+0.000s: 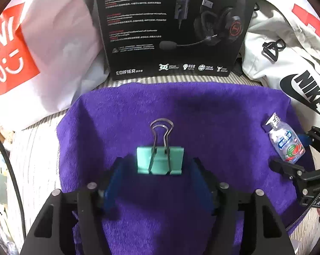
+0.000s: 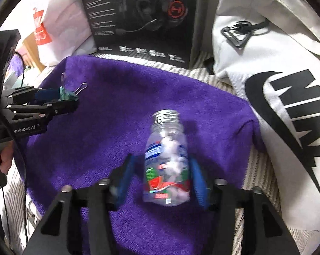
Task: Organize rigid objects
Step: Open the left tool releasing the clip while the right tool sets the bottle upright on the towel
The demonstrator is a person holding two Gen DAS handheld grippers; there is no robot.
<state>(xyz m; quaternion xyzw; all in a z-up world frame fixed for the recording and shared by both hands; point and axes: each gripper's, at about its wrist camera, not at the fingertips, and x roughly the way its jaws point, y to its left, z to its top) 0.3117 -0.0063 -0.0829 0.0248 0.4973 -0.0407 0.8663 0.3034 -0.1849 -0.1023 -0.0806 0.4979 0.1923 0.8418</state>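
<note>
A mint-green binder clip with wire handles lies on the purple towel. My left gripper is open, its blue pads standing on either side of the clip with a gap at each side. A small clear bottle with a watermelon label and white pieces inside lies on the towel, cap end pointing away. My right gripper is open around its lower half; the bottle looks blurred. The left gripper and the clip also show in the right wrist view.
A black headset box stands upright behind the towel. A white bag with a red logo lies at the left, and a white sports bag with a black logo crowds the right edge. Striped fabric lies under the towel.
</note>
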